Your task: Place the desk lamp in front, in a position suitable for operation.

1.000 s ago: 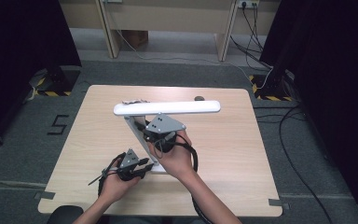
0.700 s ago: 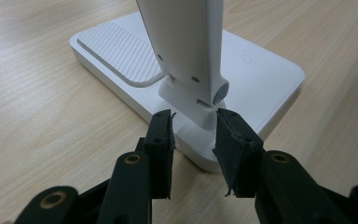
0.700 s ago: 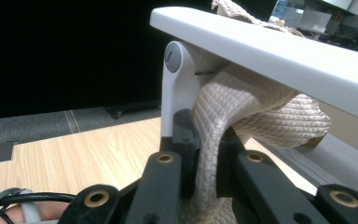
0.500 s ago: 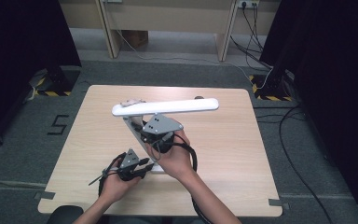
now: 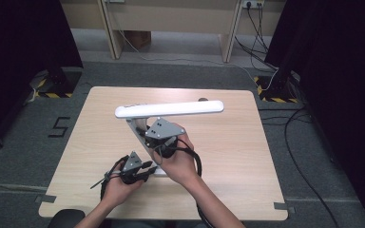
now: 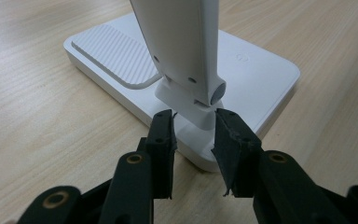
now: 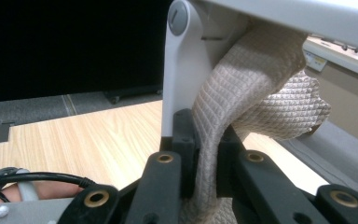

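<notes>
Wood table (image 5: 228, 142) w/ white desk lamp (image 5: 168, 109): left gripper (image 6: 193, 135) open at stiff hinge, right gripper (image 7: 205, 140) clenched on soft, light cloth (image 7: 242, 102), prob. easy to slip.

White desk lamp (image 5: 168, 109) upright, beige cloth (image 7: 242, 112) draped.

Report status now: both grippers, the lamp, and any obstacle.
Left gripper open around lamp hinge. Right gripper shut on cloth against lamp arm. No obstacle seen.
</notes>
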{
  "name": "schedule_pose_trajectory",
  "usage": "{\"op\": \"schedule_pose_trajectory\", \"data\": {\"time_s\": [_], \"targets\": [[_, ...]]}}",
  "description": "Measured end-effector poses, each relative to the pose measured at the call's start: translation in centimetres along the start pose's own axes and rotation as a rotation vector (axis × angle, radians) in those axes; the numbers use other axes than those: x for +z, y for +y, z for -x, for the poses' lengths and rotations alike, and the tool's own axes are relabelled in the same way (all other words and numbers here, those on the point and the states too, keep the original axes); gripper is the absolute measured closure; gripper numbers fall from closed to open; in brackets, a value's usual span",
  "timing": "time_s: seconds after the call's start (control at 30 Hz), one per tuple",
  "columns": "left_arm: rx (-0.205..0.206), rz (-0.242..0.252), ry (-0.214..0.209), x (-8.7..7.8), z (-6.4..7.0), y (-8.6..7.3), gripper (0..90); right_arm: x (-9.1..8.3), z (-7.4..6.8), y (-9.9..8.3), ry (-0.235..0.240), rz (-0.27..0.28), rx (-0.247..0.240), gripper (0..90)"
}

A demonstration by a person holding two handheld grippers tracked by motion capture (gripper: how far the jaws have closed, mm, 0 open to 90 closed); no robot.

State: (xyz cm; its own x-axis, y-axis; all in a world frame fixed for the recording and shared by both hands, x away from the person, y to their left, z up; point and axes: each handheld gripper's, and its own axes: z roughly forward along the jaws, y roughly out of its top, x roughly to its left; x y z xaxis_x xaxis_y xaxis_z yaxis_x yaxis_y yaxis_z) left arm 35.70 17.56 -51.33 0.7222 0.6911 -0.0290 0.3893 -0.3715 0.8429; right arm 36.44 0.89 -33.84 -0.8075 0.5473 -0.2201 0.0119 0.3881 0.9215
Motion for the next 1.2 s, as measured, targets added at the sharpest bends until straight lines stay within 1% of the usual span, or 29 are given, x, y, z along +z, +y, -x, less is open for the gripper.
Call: {"op": "schedule_pose_trajectory", "data": {"time_s": [0.07, 0.13, 0.3, 0.4, 0.57, 0.7, 0.73, 0.87, 0.9, 0.93, 0.97, 1.2], "targets": [[0.003, -0.004, -0.002, 0.0, 0.0, 0.0, 67.0, 0.0, 0.0, -0.2, 0.001, -0.003, 0.004, 83.8], [0.004, -0.005, -0.004, 0.0, 0.0, 0.0, 67.1, -0.1, 0.0, -0.3, 0.009, -0.001, 0.019, 83.8], [0.005, 0.000, 0.001, 0.0, 0.0, 0.0, 67.2, -0.4, -0.2, -0.2, 0.019, -0.003, 0.018, 83.8], [0.005, 0.002, 0.002, 0.0, 0.0, 0.0, 67.3, -0.3, 0.0, -0.3, 0.028, 0.002, 0.017, 83.8], [0.008, 0.001, 0.003, 0.0, 0.0, 0.0, 67.3, -0.3, 0.0, -0.8, 0.038, -0.004, 0.039, 83.9], [0.007, 0.002, 0.002, 0.0, 0.0, 0.0, 67.4, -0.2, 0.0, -1.1, 0.040, -0.008, 0.032, 83.9], [0.007, 0.002, 0.002, 0.0, 0.0, 0.0, 67.3, -0.3, 0.0, -1.1, 0.040, -0.011, 0.043, 83.9], [0.010, 0.003, 0.004, 0.0, 0.1, 0.0, 67.4, -0.2, 0.0, -1.3, 0.050, -0.014, 0.047, 83.9], [0.010, 0.003, 0.004, 0.0, 0.1, 0.0, 67.4, -0.2, 0.0, -1.4, 0.050, -0.014, 0.054, 83.9], [0.010, 0.004, 0.004, 0.0, 0.1, 0.0, 67.4, -0.2, 0.1, -1.5, 0.055, -0.013, 0.049, 83.9], [0.012, 0.003, 0.003, 0.0, 0.1, 0.0, 67.4, -0.2, 0.0, -1.6, 0.053, -0.016, 0.062, 83.9], [0.016, 0.002, 0.005, 0.0, 0.1, 0.0, 67.5, 0.0, 0.2, -2.4, 0.066, -0.031, 0.088, 83.9]]}}
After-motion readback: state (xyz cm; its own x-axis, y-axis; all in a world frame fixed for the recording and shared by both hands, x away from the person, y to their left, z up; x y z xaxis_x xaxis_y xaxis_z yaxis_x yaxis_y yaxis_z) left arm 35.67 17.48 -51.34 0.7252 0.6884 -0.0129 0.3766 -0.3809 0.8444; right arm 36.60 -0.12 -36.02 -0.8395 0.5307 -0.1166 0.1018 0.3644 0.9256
